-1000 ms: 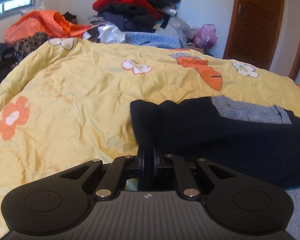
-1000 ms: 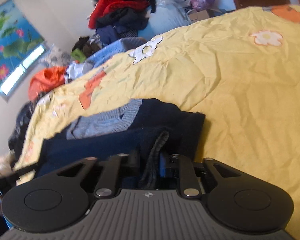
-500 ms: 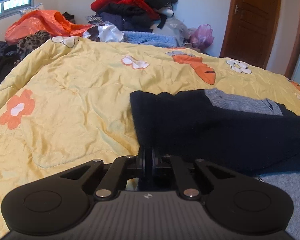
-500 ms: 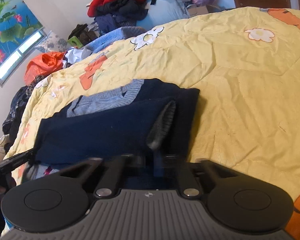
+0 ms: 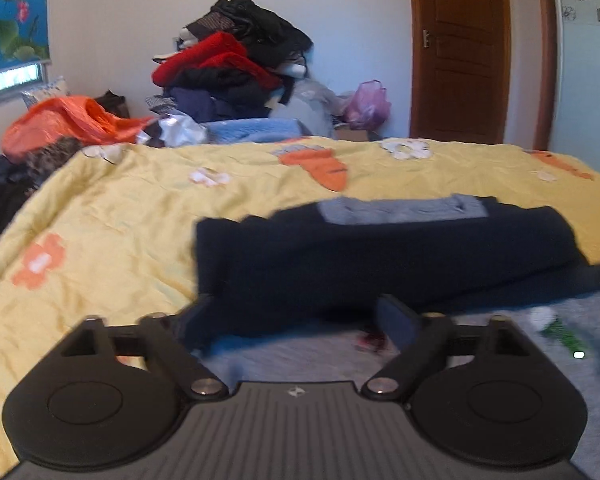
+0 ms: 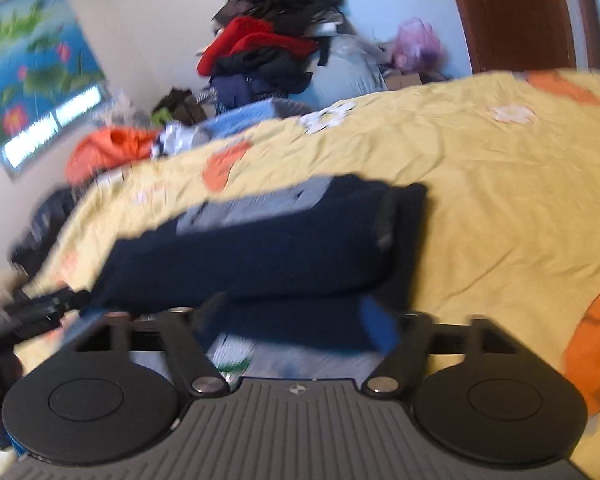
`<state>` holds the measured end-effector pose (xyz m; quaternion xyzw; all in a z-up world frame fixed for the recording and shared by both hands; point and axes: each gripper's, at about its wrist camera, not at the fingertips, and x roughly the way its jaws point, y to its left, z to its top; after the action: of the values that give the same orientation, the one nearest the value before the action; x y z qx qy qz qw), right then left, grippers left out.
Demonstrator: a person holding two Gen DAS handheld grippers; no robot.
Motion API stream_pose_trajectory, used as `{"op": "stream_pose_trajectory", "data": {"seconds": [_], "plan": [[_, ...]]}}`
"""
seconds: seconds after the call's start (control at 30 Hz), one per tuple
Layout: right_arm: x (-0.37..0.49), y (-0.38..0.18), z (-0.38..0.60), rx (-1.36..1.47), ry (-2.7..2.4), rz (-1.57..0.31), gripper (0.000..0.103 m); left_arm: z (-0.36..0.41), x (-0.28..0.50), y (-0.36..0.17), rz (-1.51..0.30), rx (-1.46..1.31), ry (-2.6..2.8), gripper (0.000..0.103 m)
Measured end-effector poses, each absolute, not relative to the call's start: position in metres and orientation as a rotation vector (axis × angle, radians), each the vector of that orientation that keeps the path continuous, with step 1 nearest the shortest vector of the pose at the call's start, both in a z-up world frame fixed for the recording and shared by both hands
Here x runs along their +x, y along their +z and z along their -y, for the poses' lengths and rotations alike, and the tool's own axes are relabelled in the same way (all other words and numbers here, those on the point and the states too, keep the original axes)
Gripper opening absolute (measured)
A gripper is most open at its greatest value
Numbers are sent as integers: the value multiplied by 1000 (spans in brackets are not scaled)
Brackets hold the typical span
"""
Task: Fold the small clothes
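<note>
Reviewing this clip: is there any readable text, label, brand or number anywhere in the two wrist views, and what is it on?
No readable words or numbers in either view.
Left gripper: a small pale emblem on its housing, no letters.
Right gripper: the same emblem, no letters.
Navy sweater: no legible label; blurred.
Wall picture: lotus flowers only, no text.

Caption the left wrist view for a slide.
Left tool open, jaws just released, before a folded navy sweater on the yellow floral quilt.
</note>
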<state>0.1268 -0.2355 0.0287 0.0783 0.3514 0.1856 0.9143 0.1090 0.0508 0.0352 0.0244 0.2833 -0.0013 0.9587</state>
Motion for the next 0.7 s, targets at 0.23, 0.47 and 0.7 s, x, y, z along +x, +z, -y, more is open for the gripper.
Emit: {"op": "stream_pose_trajectory", "data": {"seconds": [0.23, 0.47, 0.7], "plan": [[91, 6, 195, -85, 308, -699, 101, -48, 79, 1, -699, 102, -78, 91], [71, 6, 208, -73, 339, -695, 103, -89, 24, 2, -711, 138, -245, 91], [72, 6, 205, -86, 324, -694, 103, -121, -11, 15, -709, 142, -250, 91]]}}
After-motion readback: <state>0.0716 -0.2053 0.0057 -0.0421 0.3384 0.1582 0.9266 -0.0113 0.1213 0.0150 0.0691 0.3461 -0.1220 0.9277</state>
